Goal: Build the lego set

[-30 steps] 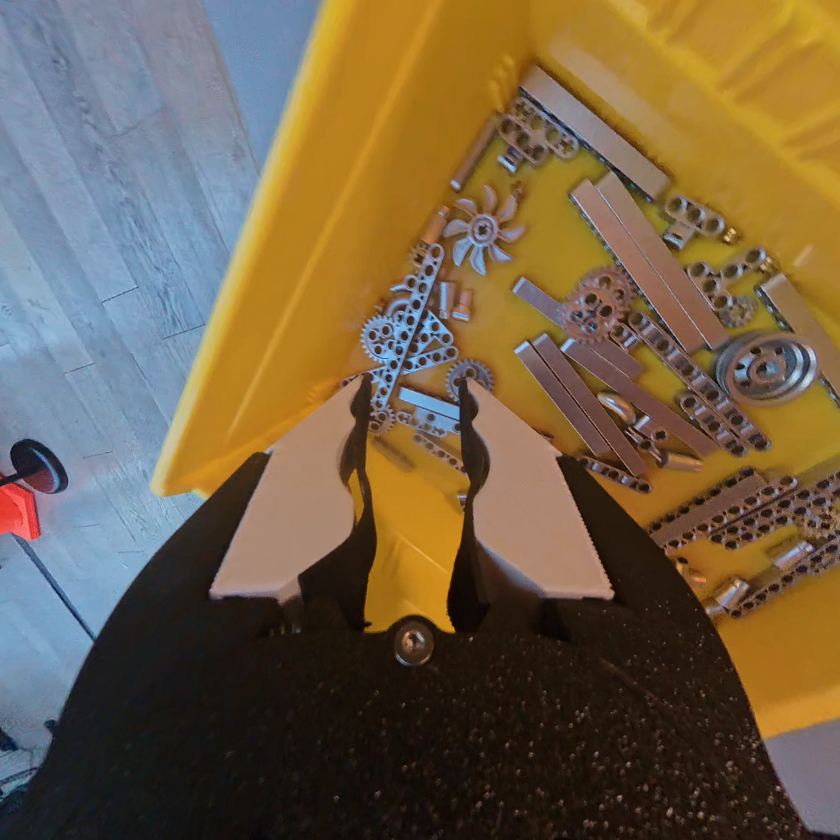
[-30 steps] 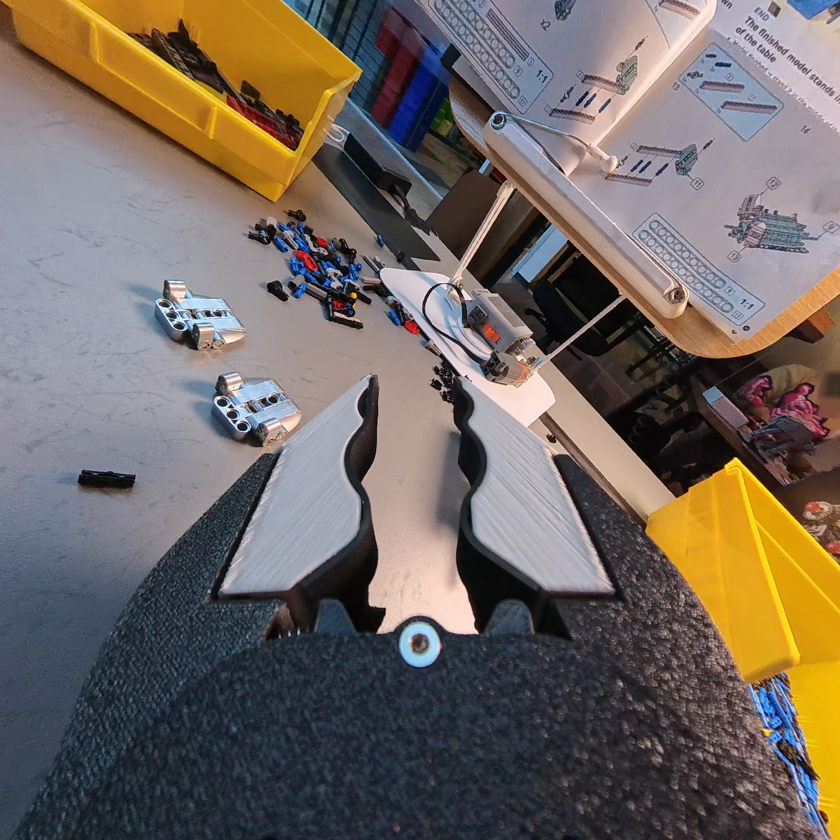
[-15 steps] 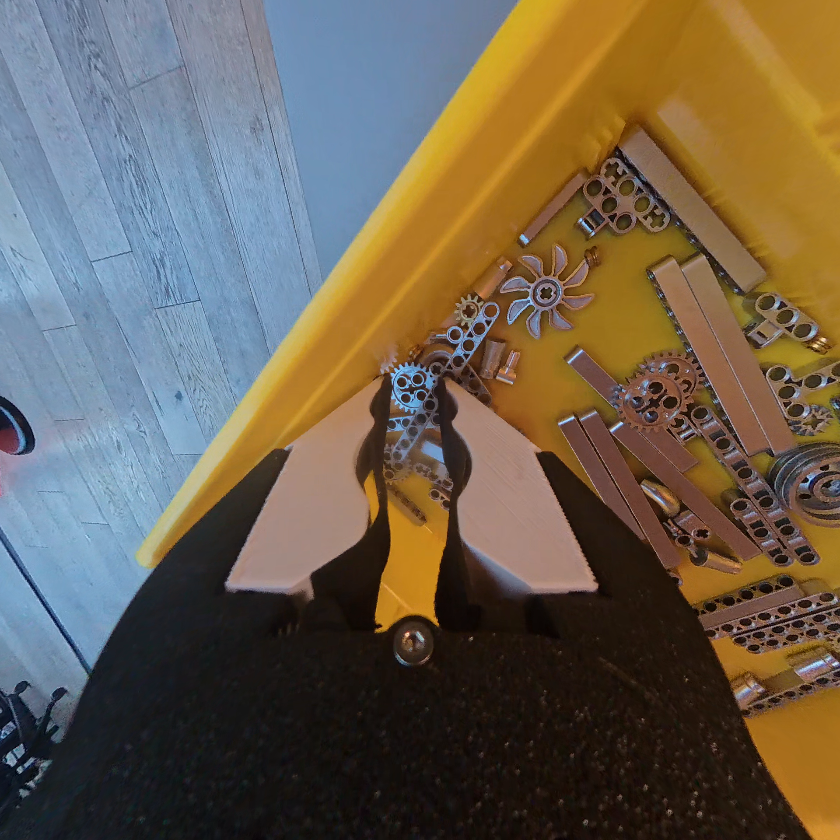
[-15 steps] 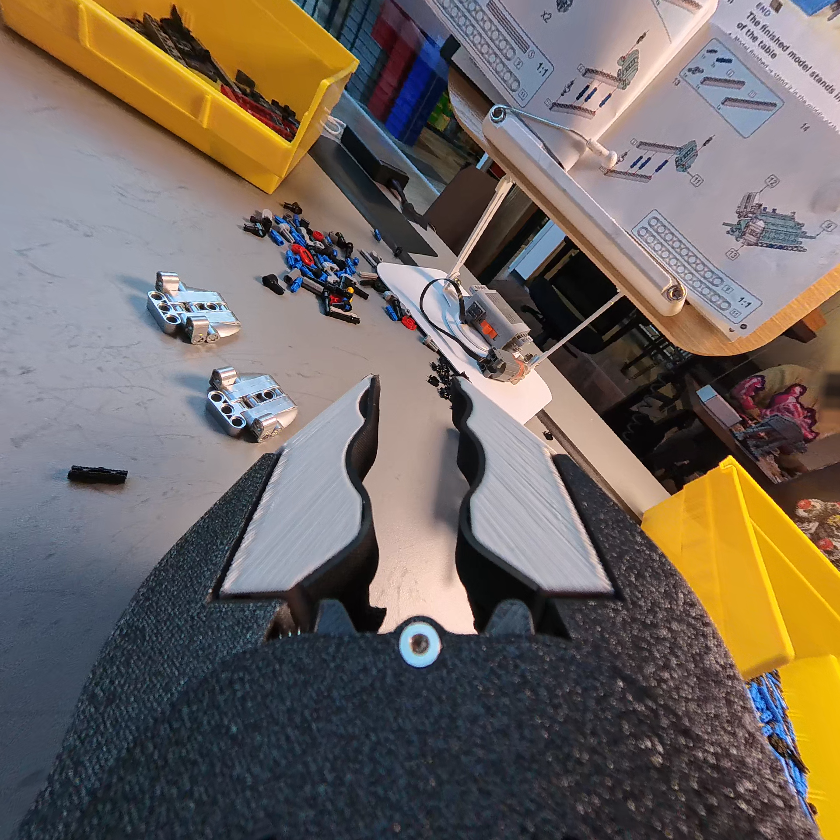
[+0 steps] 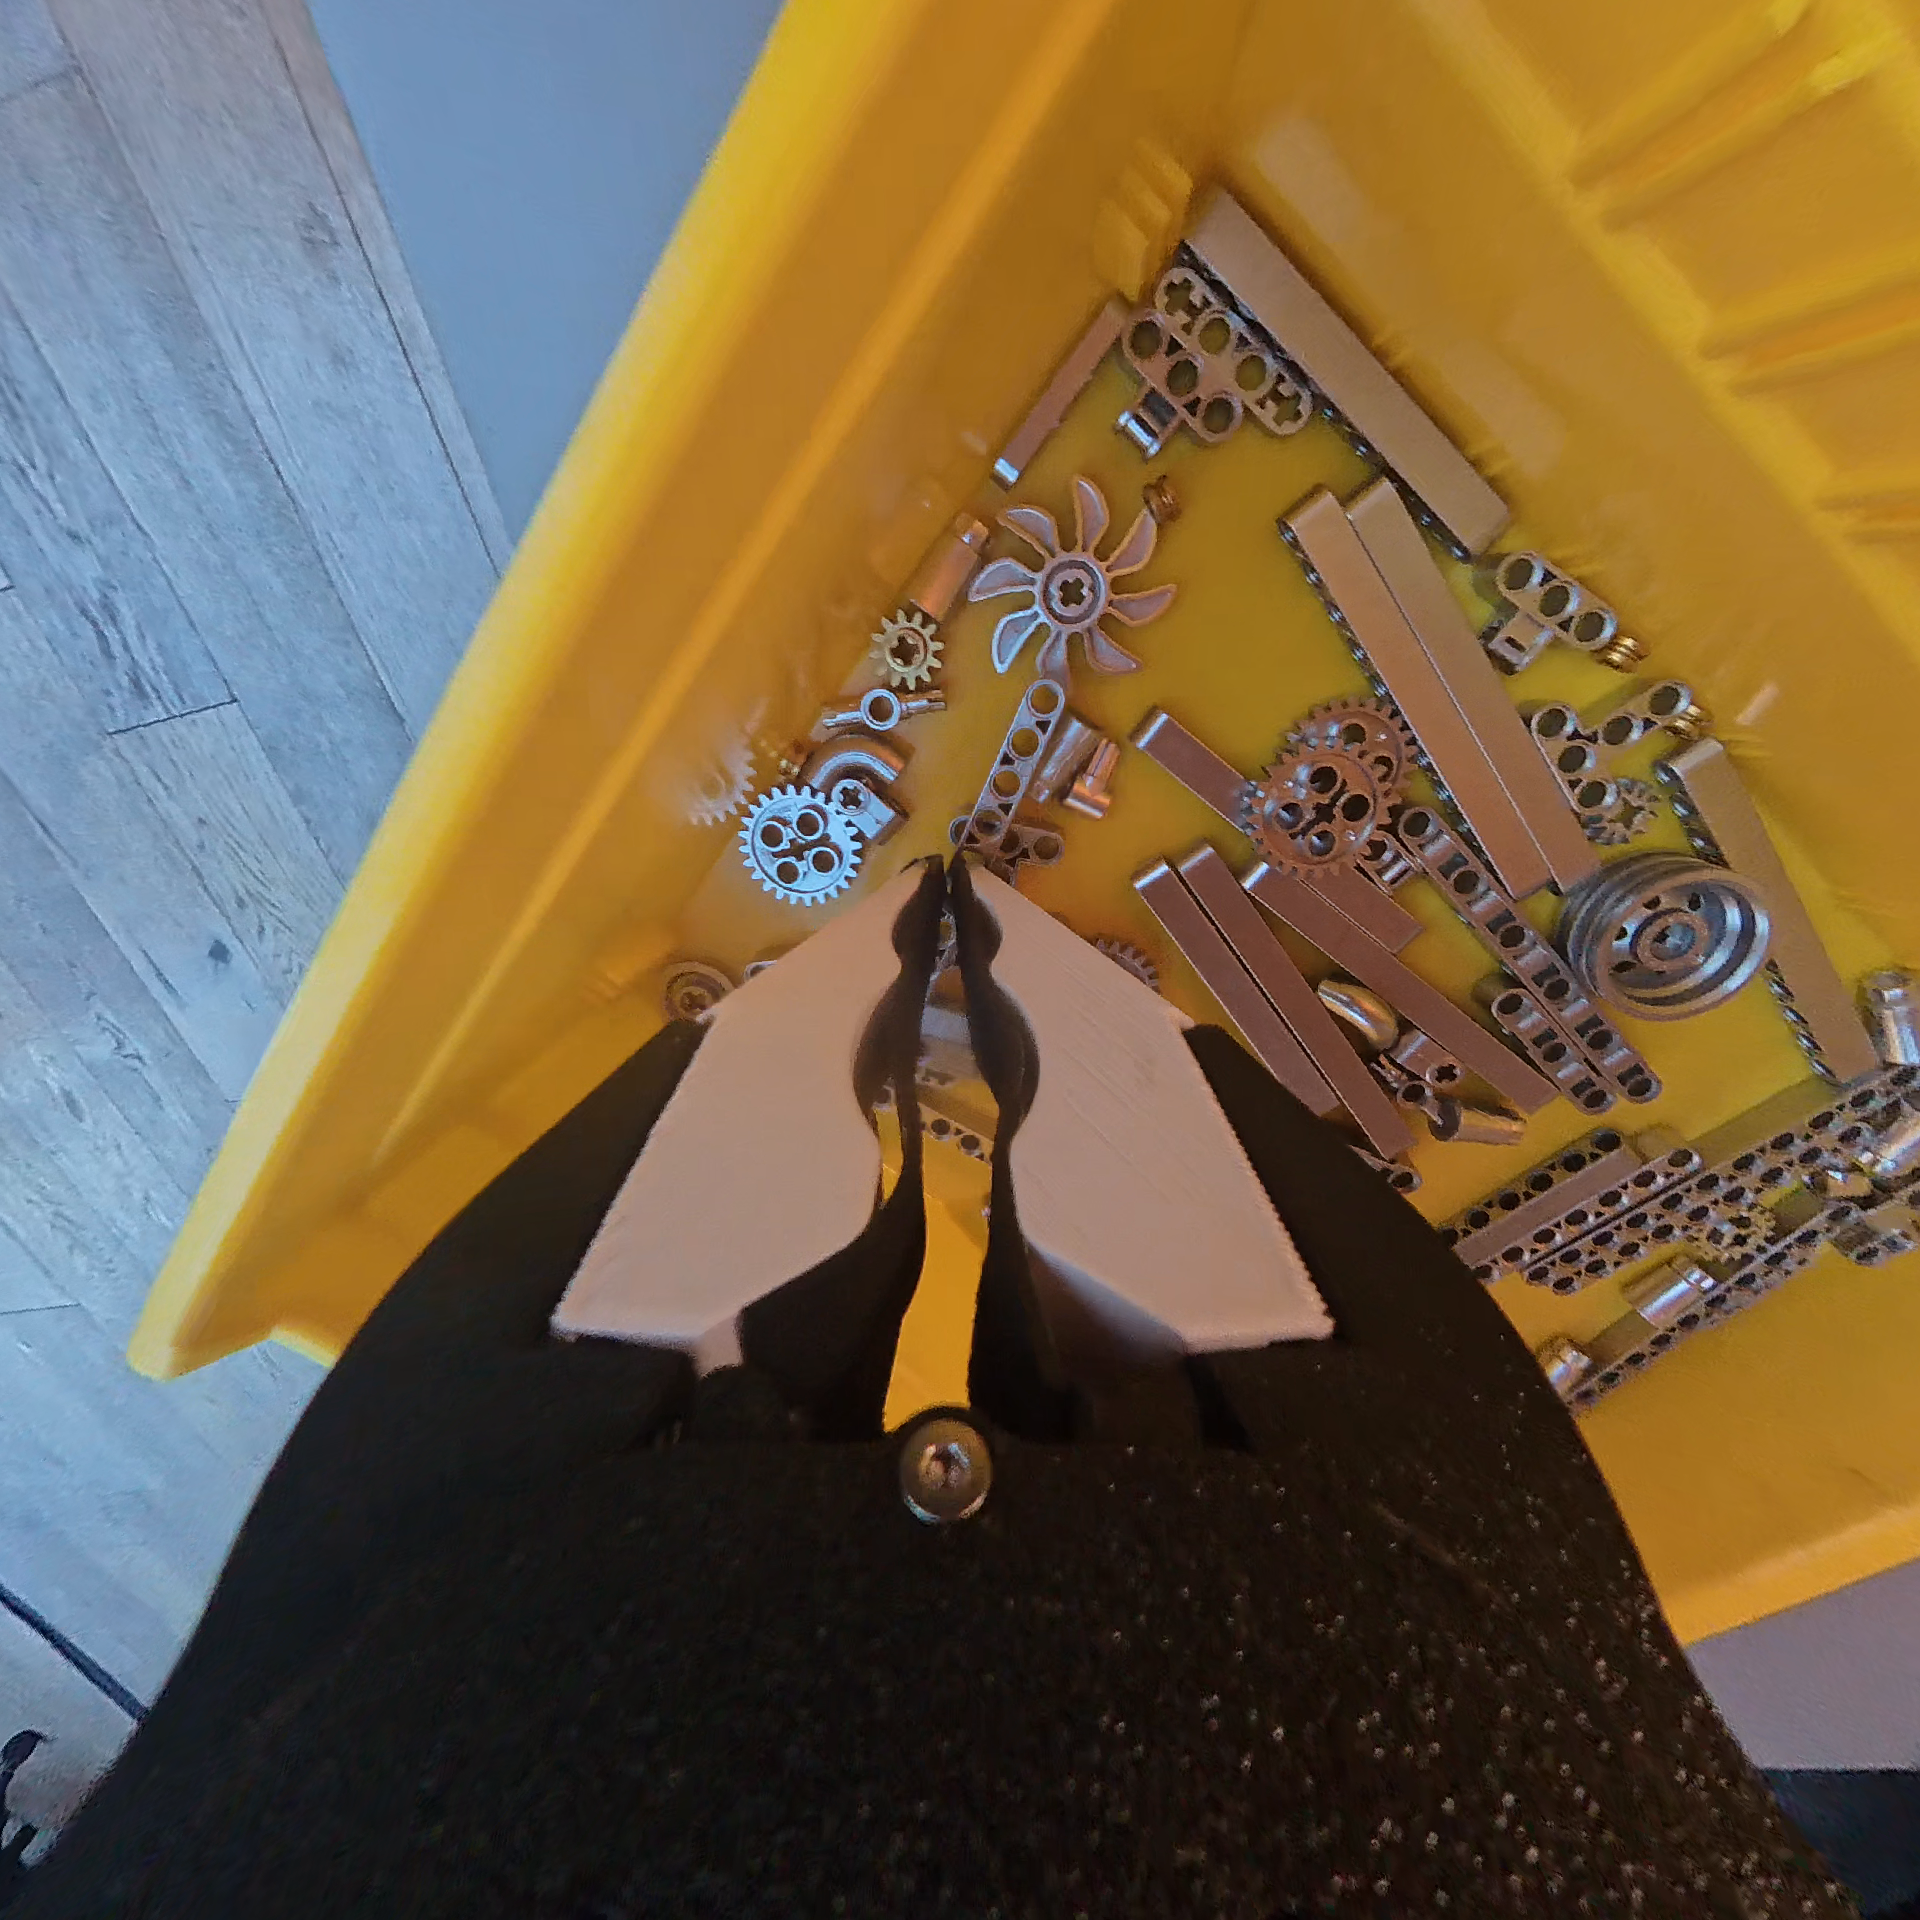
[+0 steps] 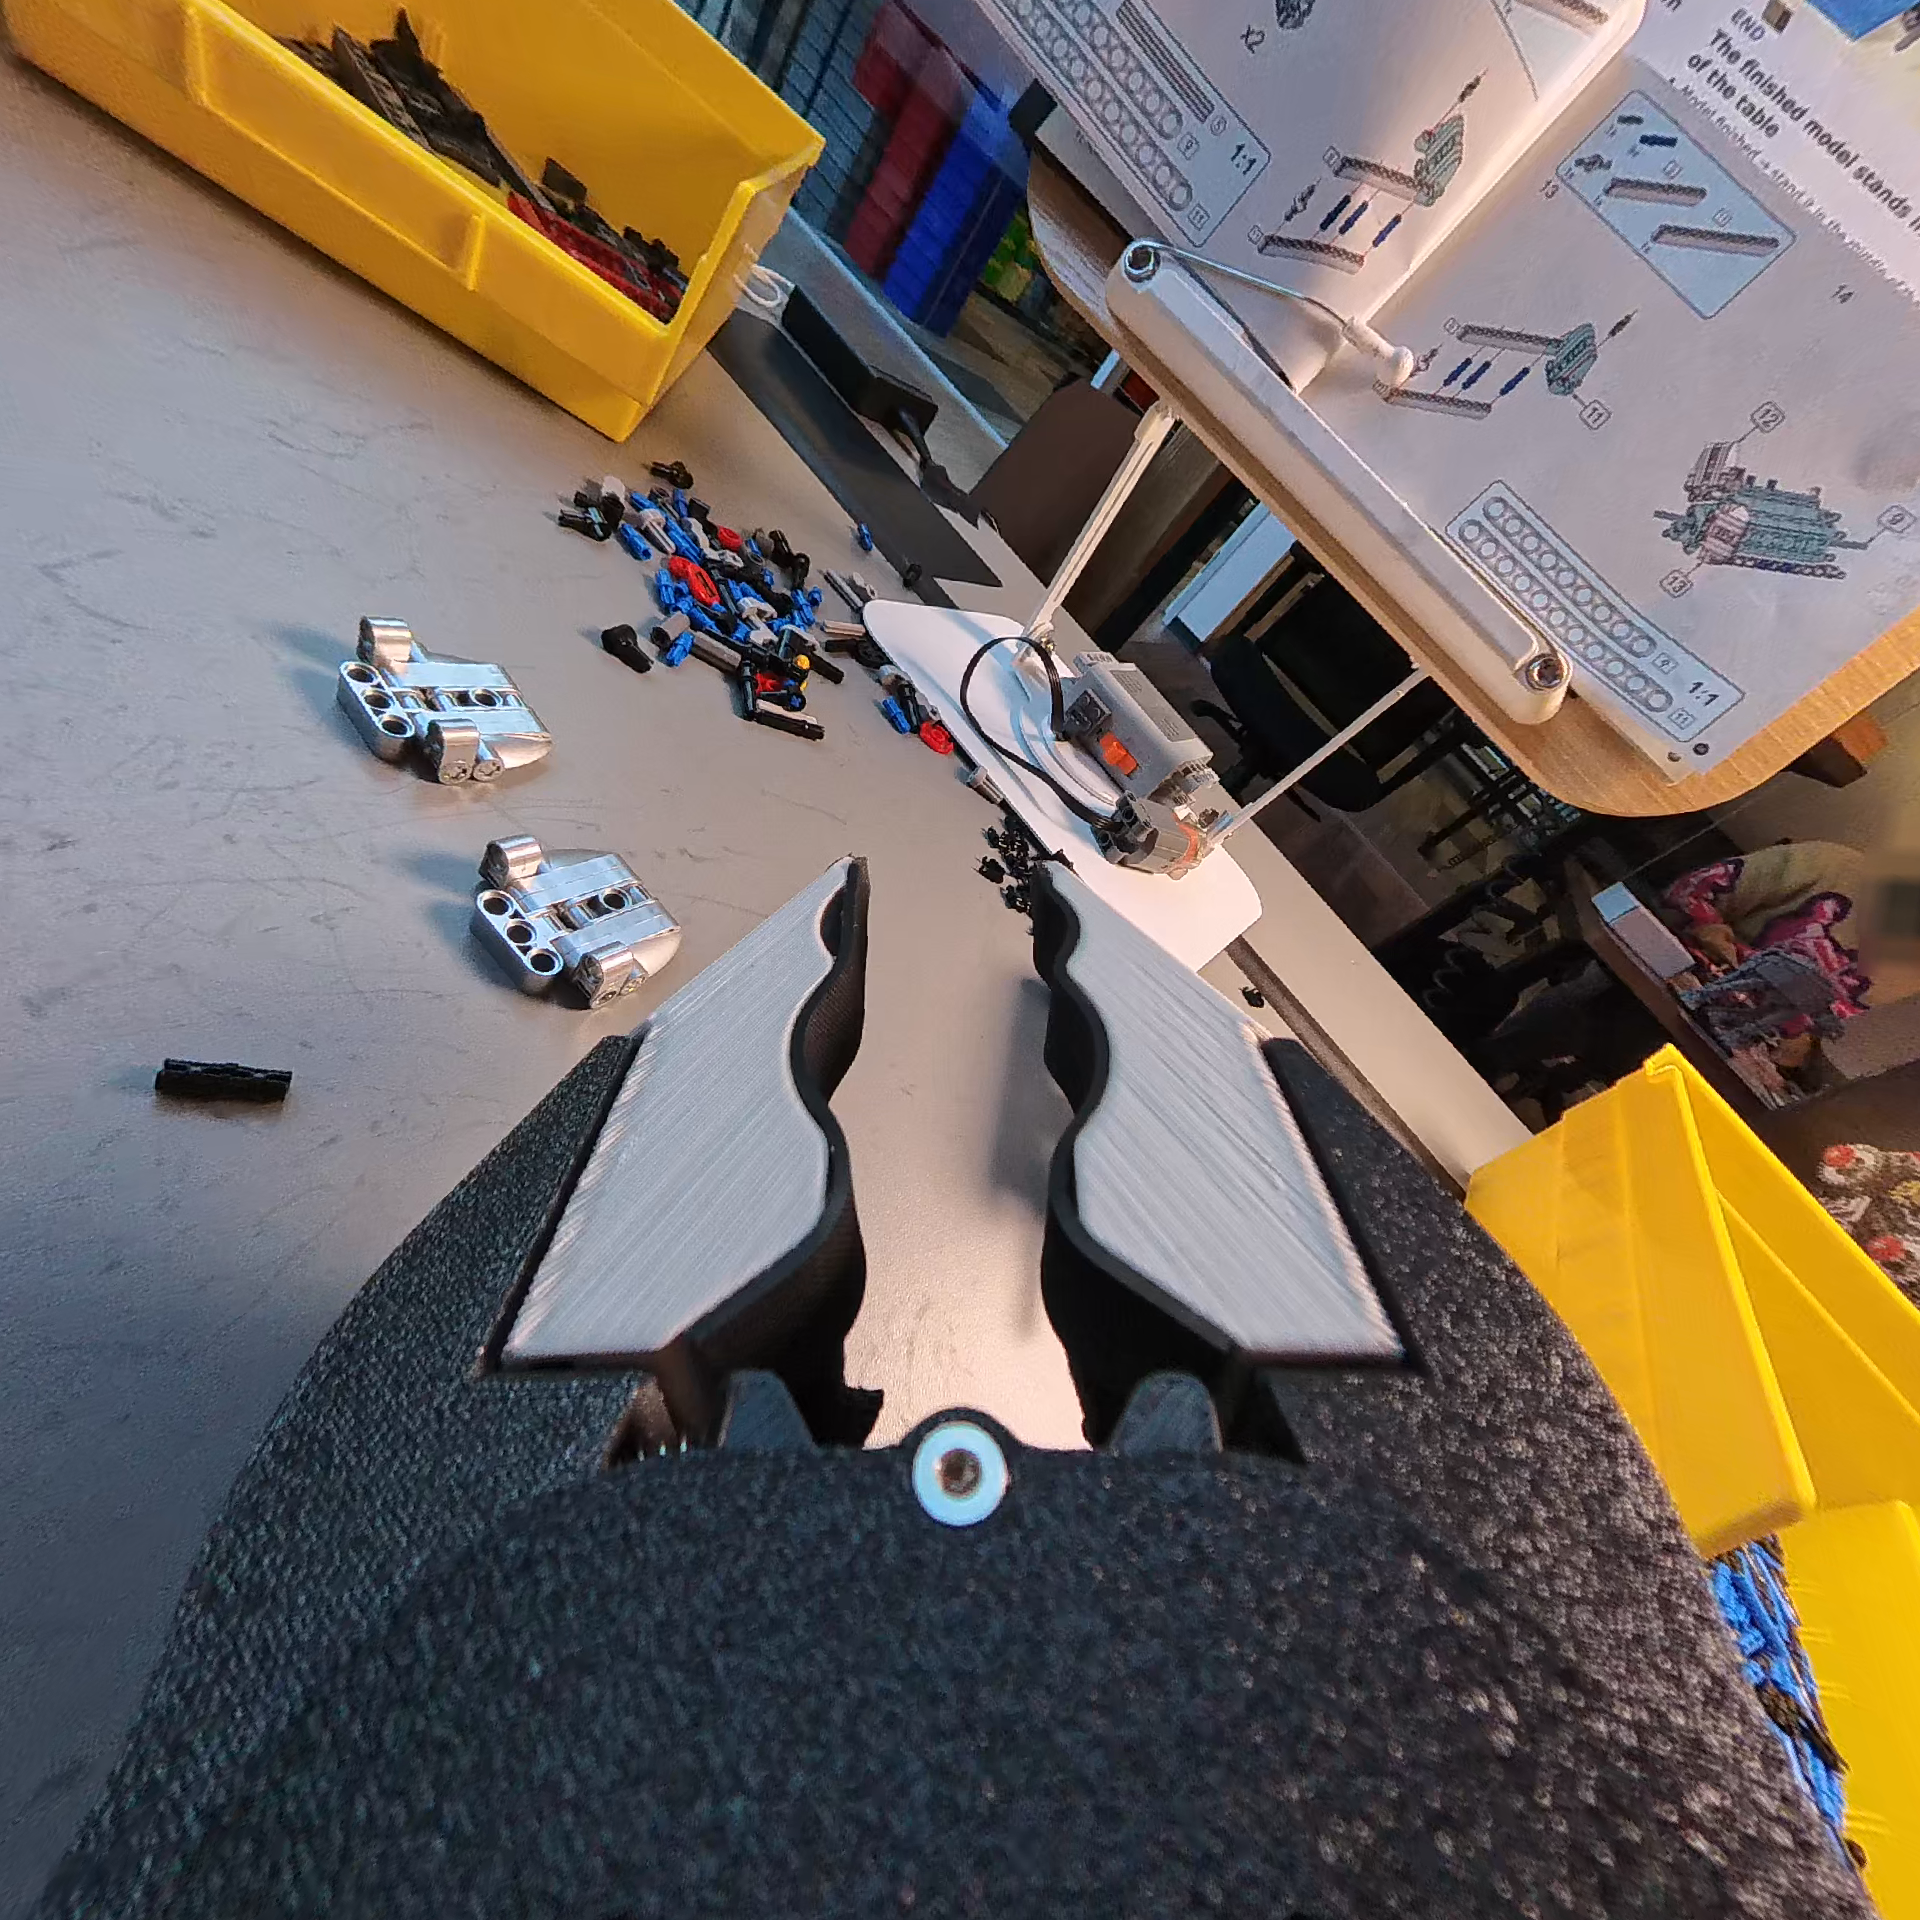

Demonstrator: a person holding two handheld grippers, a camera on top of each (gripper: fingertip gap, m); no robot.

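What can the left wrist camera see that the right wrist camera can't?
Only the left wrist view shows the inside of a yellow bin of silver building parts: a gear, a fan wheel, long beams. The left gripper has its jaws nearly together, right at the end of a thin holed beam.

Only the right wrist view shows a grey table, two silver panels, a pile of small pins and the open right gripper.

Both show yellow bins and building parts.

You are at a model-assembly workstation. Yellow parts bins [image 6: 436, 197] sit on the surface [image 6: 208, 520]. An instruction sheet [image 6: 1621, 343] stands on a holder.
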